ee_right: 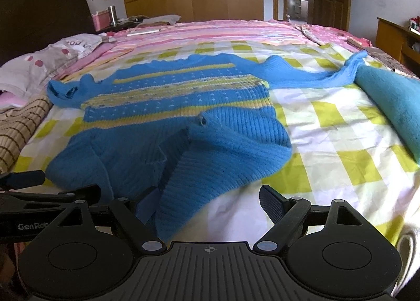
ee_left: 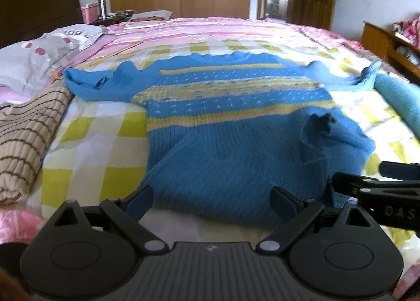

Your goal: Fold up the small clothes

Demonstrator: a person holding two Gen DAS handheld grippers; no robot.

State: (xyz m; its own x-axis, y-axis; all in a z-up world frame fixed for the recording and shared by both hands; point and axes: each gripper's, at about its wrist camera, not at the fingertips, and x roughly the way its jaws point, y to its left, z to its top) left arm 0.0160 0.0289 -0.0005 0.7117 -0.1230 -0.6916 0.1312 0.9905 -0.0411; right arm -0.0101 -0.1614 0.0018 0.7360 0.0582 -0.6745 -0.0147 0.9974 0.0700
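Sweater, blue with yellow bands, lies face up on the checked bedspread, collar at the far end and hem at the near end, so we find its long axis running straight away from both tools. Its sleeves reach out left and right at the far end. The near right part of the body is rumpled and partly turned over on itself; the rest lies flat.

To the left we note a striped beige cloth just beside the sweater, and to the right a teal rolled cloth, which the tip of the right sleeve appears to meet.

Both tools sit at the near hem, side by side. We find the left gripper with fingers spread wide, the hem lying between and just beyond them, nothing pinched. The right gripper is likewise spread; its left finger sits close against the turned-over fold, though we cannot tell whether it touches, and its right finger stands over bare bedspread.

We judge the right gripper the nearer to the rumple, which likely needs flattening before any fold.
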